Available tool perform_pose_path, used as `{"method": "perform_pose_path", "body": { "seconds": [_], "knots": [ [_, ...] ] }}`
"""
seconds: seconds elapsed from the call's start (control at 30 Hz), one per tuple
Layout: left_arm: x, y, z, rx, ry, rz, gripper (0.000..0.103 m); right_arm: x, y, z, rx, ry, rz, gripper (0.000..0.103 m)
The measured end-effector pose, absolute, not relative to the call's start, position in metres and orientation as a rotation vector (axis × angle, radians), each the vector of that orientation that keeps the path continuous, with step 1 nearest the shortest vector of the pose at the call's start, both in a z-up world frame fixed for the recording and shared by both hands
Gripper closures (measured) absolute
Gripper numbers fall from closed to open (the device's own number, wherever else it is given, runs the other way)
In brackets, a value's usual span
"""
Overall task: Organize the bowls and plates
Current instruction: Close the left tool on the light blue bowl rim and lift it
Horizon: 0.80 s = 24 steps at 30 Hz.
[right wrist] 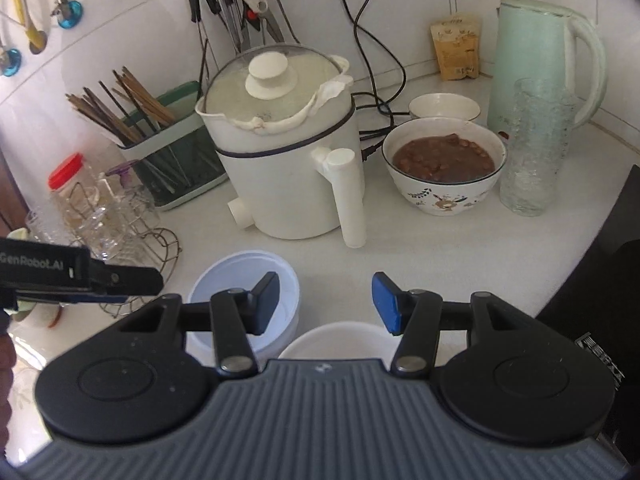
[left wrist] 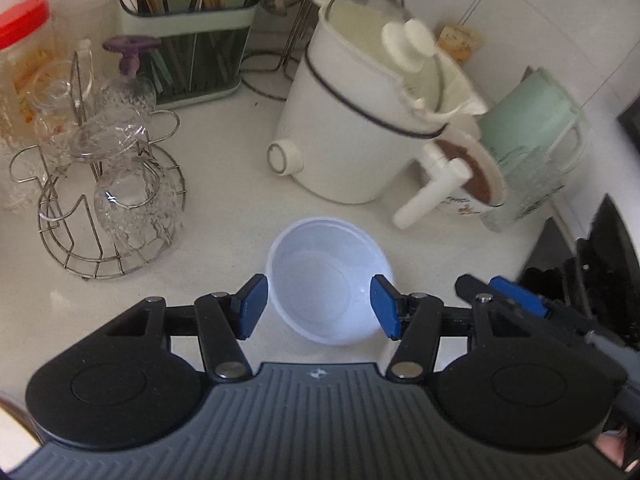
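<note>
A translucent white plastic bowl (left wrist: 328, 280) stands empty on the white counter. My left gripper (left wrist: 318, 306) is open, its blue pads on either side of the bowl and clear of it. In the right wrist view the same bowl (right wrist: 236, 276) lies at the lower left, partly behind my left finger. My right gripper (right wrist: 326, 300) is open and empty above the counter. A second white bowl (right wrist: 336, 340) shows just below it, mostly hidden by the gripper body. My right gripper also shows in the left wrist view (left wrist: 504, 292).
A white electric pot (right wrist: 288, 152) with lid stands behind the bowls. A patterned bowl of brown food (right wrist: 444, 164), a small white bowl (right wrist: 444, 106), a ribbed glass (right wrist: 534, 148) and a green kettle (right wrist: 536, 64) stand right. A wire rack of glasses (left wrist: 108, 184) and a chopstick holder (left wrist: 188, 44) stand left. A black stove edge (right wrist: 600, 260) is at the right.
</note>
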<state>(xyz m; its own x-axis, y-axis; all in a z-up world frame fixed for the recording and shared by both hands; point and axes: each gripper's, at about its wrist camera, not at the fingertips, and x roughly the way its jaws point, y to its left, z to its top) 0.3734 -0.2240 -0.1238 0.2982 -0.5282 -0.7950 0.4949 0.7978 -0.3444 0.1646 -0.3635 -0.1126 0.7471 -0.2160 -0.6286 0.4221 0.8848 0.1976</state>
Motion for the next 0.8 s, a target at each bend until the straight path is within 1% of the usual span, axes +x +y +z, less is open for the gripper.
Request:
{"method": "perform_pose_path", "body": {
  "seconds": [0.17, 0.27, 0.37, 0.43, 0.47, 0.57, 0.63, 0.67, 0.73, 0.77, 0.8],
  "knots": [
    [0.397, -0.229, -0.147, -0.029, 1.129, -0.647, 0.041, 0.193, -0.374, -0.128, 0.386, 0.683, -0.332, 0.049],
    [0.408, -0.231, -0.161, -0.039, 1.169, -0.643, 0.042, 0.213, -0.376, -0.138, 0.4, 0.73, -0.302, 0.054],
    [0.418, -0.233, -0.175, -0.048, 1.211, -0.637, 0.042, 0.232, -0.374, -0.142, 0.382, 0.766, -0.271, 0.056],
    [0.423, -0.233, -0.182, -0.053, 1.239, -0.64, 0.048, 0.241, -0.375, -0.148, 0.409, 0.795, -0.263, 0.061],
    [0.426, -0.231, -0.186, -0.068, 1.263, -0.638, 0.049, 0.245, -0.377, -0.152, 0.434, 0.81, -0.263, 0.064],
    [0.435, -0.226, -0.194, -0.107, 1.314, -0.642, 0.056, 0.254, -0.375, -0.162, 0.451, 0.848, -0.276, 0.069],
    [0.441, -0.225, -0.198, -0.102, 1.331, -0.635, 0.064, 0.257, -0.372, -0.166, 0.436, 0.862, -0.312, 0.074],
    [0.444, -0.225, -0.199, -0.111, 1.34, -0.635, 0.066, 0.258, -0.371, -0.167, 0.439, 0.865, -0.319, 0.075],
    [0.447, -0.226, -0.198, -0.115, 1.345, -0.643, 0.075, 0.259, -0.372, -0.171, 0.464, 0.865, -0.321, 0.08],
    [0.447, -0.228, -0.198, -0.108, 1.344, -0.655, 0.077, 0.26, -0.373, -0.172, 0.472, 0.866, -0.325, 0.082],
    [0.447, -0.23, -0.199, -0.1, 1.342, -0.663, 0.082, 0.262, -0.372, -0.172, 0.475, 0.87, -0.329, 0.082]
  ]
}}
